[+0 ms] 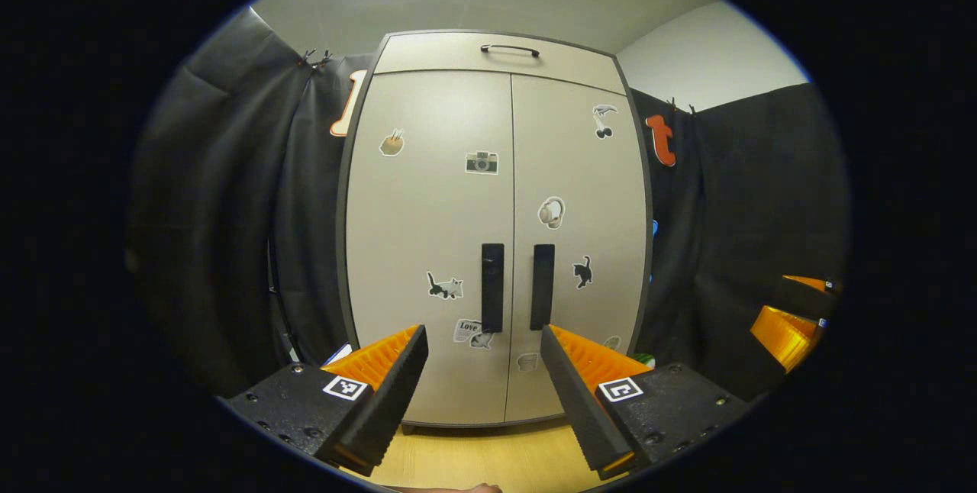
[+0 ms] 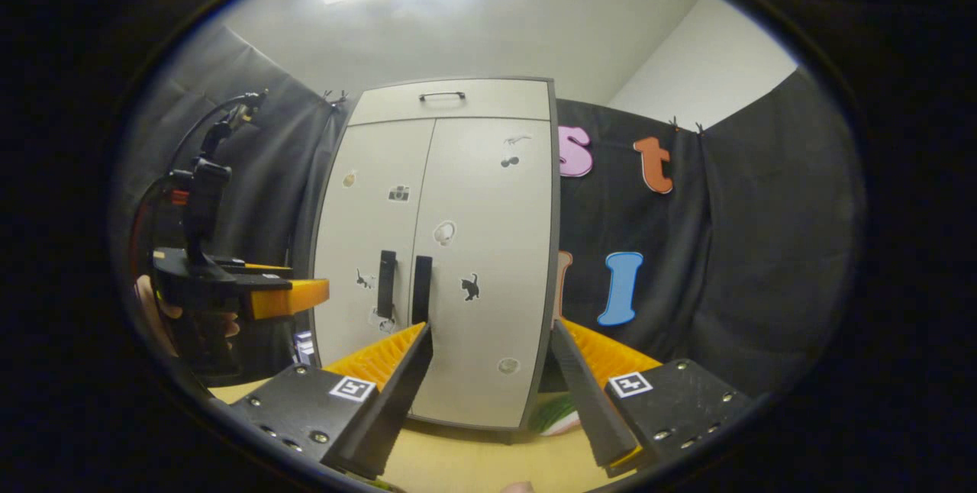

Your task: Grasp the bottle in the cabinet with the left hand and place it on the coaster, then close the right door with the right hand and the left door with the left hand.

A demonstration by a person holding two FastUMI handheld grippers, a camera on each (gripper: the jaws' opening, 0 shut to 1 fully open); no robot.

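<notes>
A pale grey cabinet [image 1: 458, 195] stands on the wooden table with both doors shut, so its inside is hidden. Two dark vertical handles [image 1: 492, 287] [image 1: 543, 285] flank the centre seam. My left gripper [image 1: 482, 331] is open and empty, a short way in front of the handles. My right gripper [image 2: 491, 325] is open too, facing the right door [image 2: 488, 264] from farther back and to the right. A flat green and pink thing [image 2: 553, 415] lies on the table by the cabinet's right foot.
Above the doors is a drawer front with a bar handle [image 1: 510, 49]. Black cloth surrounds the cabinet on both sides. The wooden tabletop [image 1: 488, 455] runs in front. The left gripper [image 2: 313, 294], held by a hand [image 2: 153, 302], is at the left of the right gripper view. The right gripper [image 1: 775, 304] is at the far right of the left gripper view.
</notes>
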